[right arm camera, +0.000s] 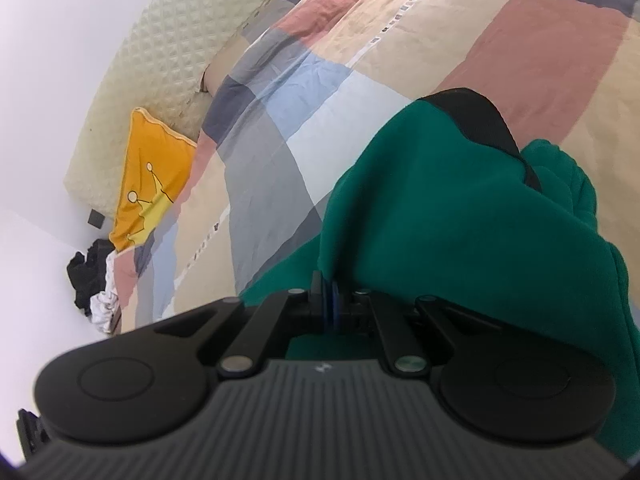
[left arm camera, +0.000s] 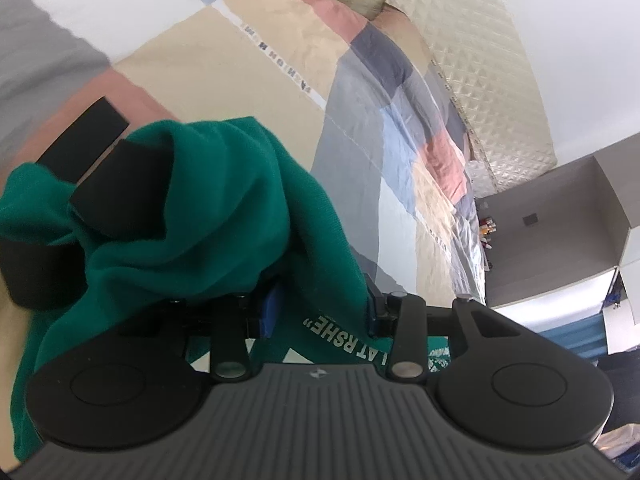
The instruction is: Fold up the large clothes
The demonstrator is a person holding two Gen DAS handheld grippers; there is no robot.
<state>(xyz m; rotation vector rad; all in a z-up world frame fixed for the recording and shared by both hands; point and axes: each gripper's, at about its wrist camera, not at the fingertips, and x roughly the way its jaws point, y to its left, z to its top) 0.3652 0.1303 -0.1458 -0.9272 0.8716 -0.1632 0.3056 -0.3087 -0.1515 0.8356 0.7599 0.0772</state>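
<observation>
A green sweatshirt (left arm camera: 208, 216) with white lettering and black trim (left arm camera: 116, 184) is bunched up over my left gripper (left arm camera: 320, 314). The gripper's blue pads (left arm camera: 272, 312) stand apart; cloth hangs loosely between them and hides the fingertips. In the right wrist view the same green sweatshirt (right arm camera: 460, 220), with a black band (right arm camera: 480, 120) at its top, drapes over my right gripper (right arm camera: 332, 304). There the blue pads are pressed together on a fold of the green cloth. Both grippers hang above the patchwork quilt (right arm camera: 280, 160).
The quilt (left arm camera: 240, 72) covers a bed with a cream quilted headboard (left arm camera: 480, 60). An orange pillow (right arm camera: 152, 184) leans at the head end. Black and white clothes (right arm camera: 92, 280) lie piled beside the bed. A grey shelf unit (left arm camera: 560, 220) stands by the wall.
</observation>
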